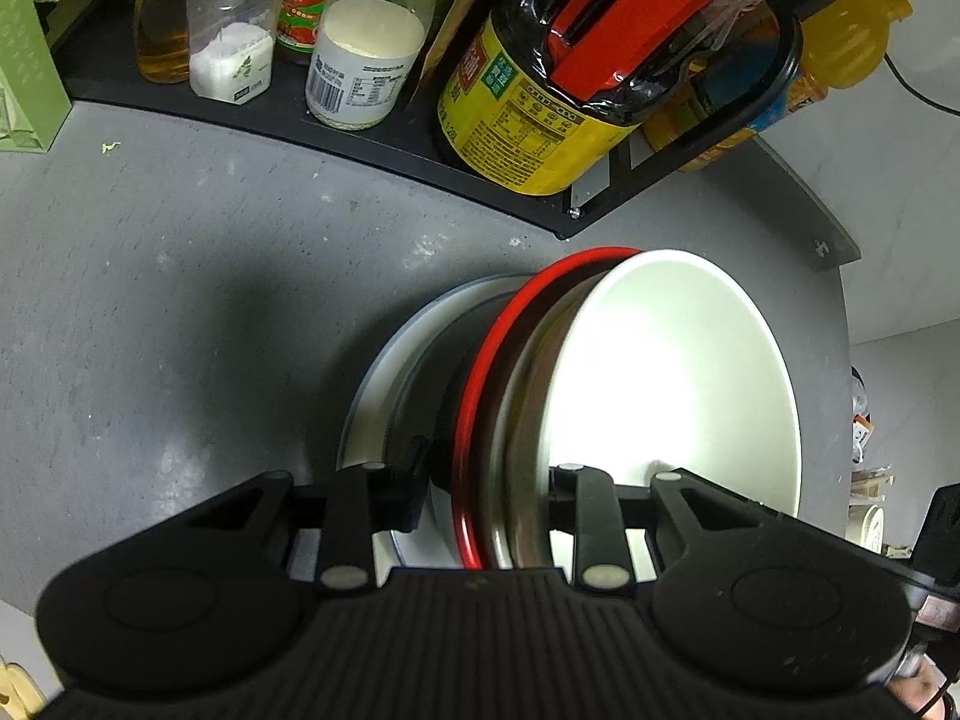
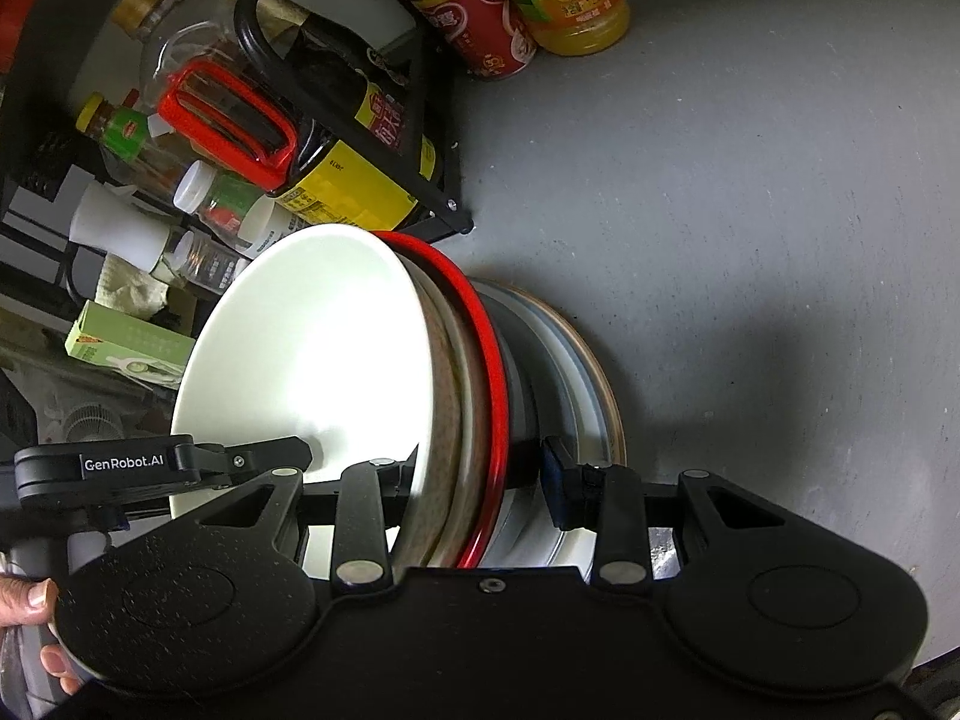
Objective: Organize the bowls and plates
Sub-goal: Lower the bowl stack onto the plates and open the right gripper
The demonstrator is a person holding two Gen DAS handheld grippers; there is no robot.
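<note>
Crockery stack (image 1: 540, 396), heavy and breakable: we clamp left gripper (image 1: 486, 486) and right gripper (image 2: 474, 474) across opposite rims.

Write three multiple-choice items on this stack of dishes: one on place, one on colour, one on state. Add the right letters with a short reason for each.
1. Where does the rack of bottles stand relative to the dish stack?
A. Behind it, on the counter
B. Under it
C. Inside the top bowl

2. What colour is the rim just below the white bowl?
A. Blue
B. Red
C. Green

3. How do the left tongs and right tongs stand?
A. Both hang open, far from the stack
B. Only the left grips
C. Each is shut on the stack's edge

Answers:
1. A: the rack sits on the grey counter beyond the stack.
2. B: a bright red rim shows in both views.
3. C: in each view the fingers press the stacked rims from both sides.
</note>
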